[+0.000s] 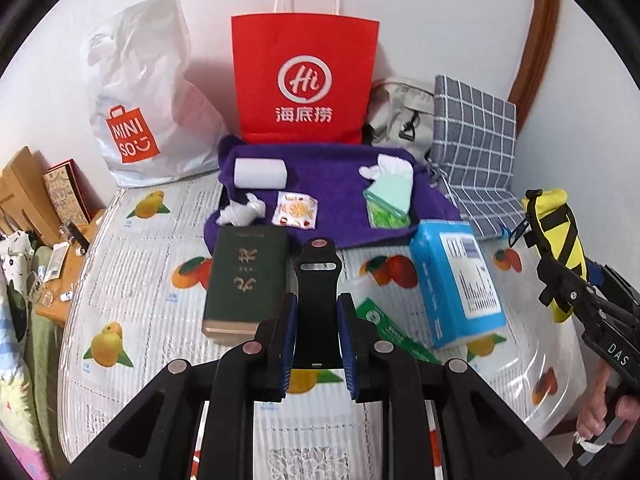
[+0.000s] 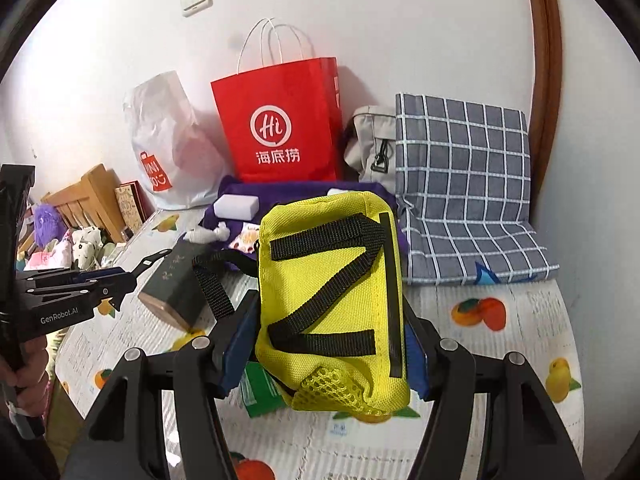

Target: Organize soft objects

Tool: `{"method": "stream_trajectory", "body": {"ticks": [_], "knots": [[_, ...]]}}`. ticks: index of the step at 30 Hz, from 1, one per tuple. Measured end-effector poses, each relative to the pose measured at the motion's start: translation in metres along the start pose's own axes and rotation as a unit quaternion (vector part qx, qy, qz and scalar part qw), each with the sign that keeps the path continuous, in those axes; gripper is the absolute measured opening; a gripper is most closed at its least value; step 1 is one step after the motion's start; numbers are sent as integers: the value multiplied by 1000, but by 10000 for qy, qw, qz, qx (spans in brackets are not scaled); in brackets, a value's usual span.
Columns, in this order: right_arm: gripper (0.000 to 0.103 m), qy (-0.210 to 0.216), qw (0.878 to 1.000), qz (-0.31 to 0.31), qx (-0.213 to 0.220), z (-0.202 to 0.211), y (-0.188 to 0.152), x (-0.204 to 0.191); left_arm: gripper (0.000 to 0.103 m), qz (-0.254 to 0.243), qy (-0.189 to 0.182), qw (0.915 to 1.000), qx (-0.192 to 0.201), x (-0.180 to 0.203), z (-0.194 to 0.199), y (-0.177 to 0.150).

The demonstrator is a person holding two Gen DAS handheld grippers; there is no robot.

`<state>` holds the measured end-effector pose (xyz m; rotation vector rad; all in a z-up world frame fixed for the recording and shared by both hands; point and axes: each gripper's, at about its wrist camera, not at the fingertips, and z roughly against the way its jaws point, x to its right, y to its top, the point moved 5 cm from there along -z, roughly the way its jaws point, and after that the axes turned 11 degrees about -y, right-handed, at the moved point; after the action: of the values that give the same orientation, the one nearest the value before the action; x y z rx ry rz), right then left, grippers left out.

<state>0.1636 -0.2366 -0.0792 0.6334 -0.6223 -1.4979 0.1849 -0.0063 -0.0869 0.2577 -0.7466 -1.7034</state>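
A bed (image 1: 132, 280) covered with a white fruit-print sheet holds scattered things, with a spread purple towel (image 1: 328, 184) at its far side as the landmark. The left gripper (image 1: 317, 334) has its jaws nearly together, clamped on a black strap with a slot and a round stud (image 1: 318, 280), lifted above the sheet just in front of the towel. The right gripper (image 2: 326, 344) has its jaws set wide, pressing both sides of a yellow fabric pouch with black webbing straps (image 2: 332, 288), raised to the right of the towel. On the towel lie a white foam block (image 1: 261, 173), a fruit-print packet (image 1: 295, 210) and a pale green glove (image 1: 390, 188). A dark green book (image 1: 244, 280) overlaps the towel's near edge, and a blue tissue pack (image 1: 456, 276) lies at its near right. A red paper bag (image 1: 306, 80) stands behind the towel.
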Motion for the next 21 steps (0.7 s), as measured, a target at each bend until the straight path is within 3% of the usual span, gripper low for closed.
{"method": "stream_trajectory", "body": {"ticks": [21], "knots": [[63,75,9999,44,-70,-65,50,-19,20,263,178,9995,78,-31,-39,52]]}}
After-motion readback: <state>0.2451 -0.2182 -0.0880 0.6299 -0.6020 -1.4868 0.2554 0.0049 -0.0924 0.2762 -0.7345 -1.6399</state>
